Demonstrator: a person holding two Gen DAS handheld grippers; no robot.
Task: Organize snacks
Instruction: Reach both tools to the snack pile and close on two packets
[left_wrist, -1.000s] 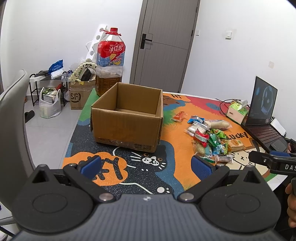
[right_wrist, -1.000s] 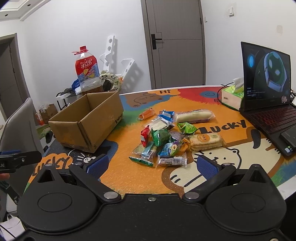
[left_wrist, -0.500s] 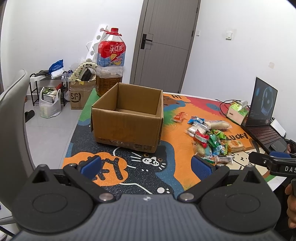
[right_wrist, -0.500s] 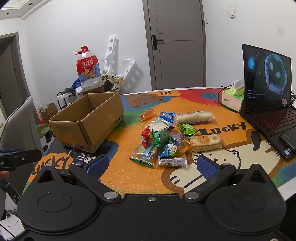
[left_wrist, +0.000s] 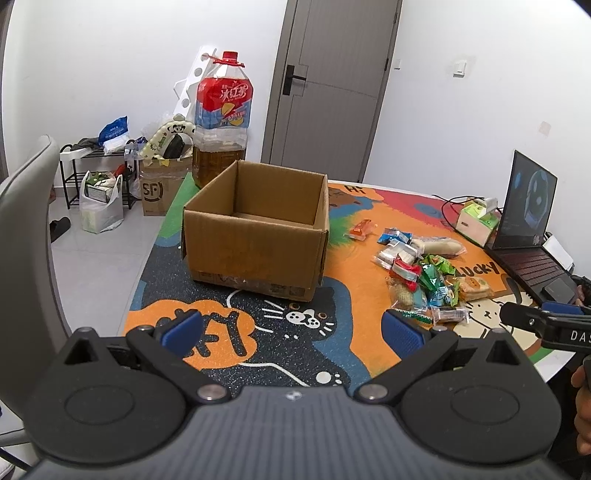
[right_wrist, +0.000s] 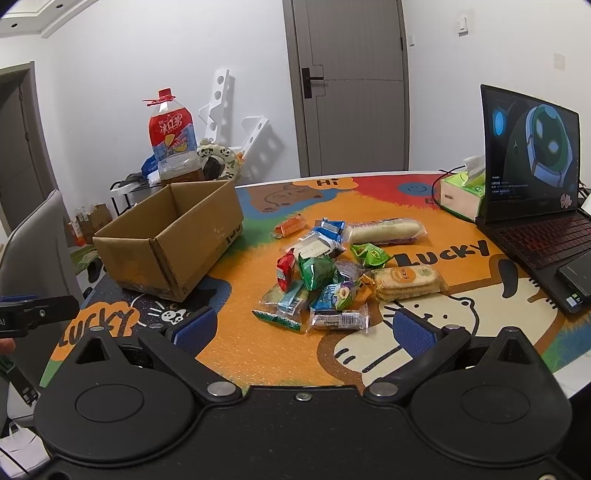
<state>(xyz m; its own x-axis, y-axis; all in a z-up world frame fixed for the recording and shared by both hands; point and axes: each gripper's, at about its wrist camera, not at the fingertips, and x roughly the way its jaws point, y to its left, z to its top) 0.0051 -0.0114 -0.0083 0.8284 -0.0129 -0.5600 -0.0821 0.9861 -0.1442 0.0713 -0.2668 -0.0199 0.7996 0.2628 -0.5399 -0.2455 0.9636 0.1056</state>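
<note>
An open, empty-looking cardboard box (left_wrist: 255, 236) stands on the colourful cartoon mat (left_wrist: 280, 343); it also shows in the right wrist view (right_wrist: 173, 240). A pile of several wrapped snacks (right_wrist: 332, 277) lies to its right, also in the left wrist view (left_wrist: 424, 273). My left gripper (left_wrist: 291, 330) is open and empty, held above the mat in front of the box. My right gripper (right_wrist: 303, 328) is open and empty, just short of the snack pile.
A large oil bottle (left_wrist: 221, 122) stands behind the box. An open laptop (right_wrist: 535, 184) and a tissue box (right_wrist: 461, 192) sit at the right. A grey chair (left_wrist: 22, 258) stands at the left. Clutter and a rack stand on the floor beyond.
Both grippers have shifted only slightly; the views are nearly the same. Nothing on the table has moved.
</note>
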